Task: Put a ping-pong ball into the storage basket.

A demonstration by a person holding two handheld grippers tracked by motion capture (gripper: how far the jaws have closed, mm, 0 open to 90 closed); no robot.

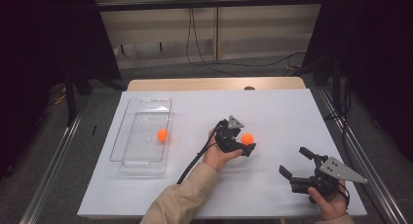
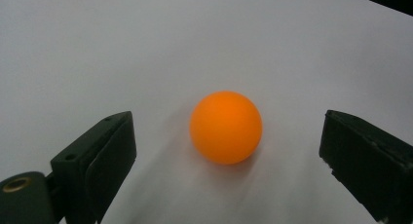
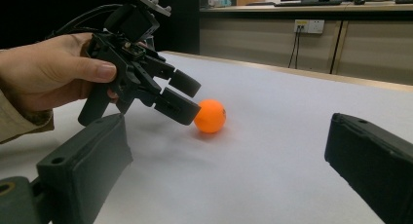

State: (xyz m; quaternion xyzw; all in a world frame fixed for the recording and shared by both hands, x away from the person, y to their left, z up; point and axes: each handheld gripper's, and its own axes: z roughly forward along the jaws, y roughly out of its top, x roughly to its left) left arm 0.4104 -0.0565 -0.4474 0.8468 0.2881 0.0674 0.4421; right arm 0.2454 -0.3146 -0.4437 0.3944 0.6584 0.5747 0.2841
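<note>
An orange ball [image 1: 247, 138] rests on the white table sheet near the middle. My left gripper [image 1: 246, 142] stands open around it, one jaw on each side, neither touching; the left gripper view has the ball [image 2: 226, 127] centred between the jaws with clear gaps. A second orange ball [image 1: 161, 135] lies inside a clear plastic tray [image 1: 127, 131] at the left. My right gripper [image 1: 296, 163] stands open near the front right, holding nothing. Its view looks across at the ball [image 3: 210, 116] and the left gripper [image 3: 182, 98] beside it.
The white sheet [image 1: 282, 107] covers the table, with bare room at the right and front. The wooden table edge [image 1: 214, 84] runs along the back. Dark frames and cables stand beyond the table on both sides.
</note>
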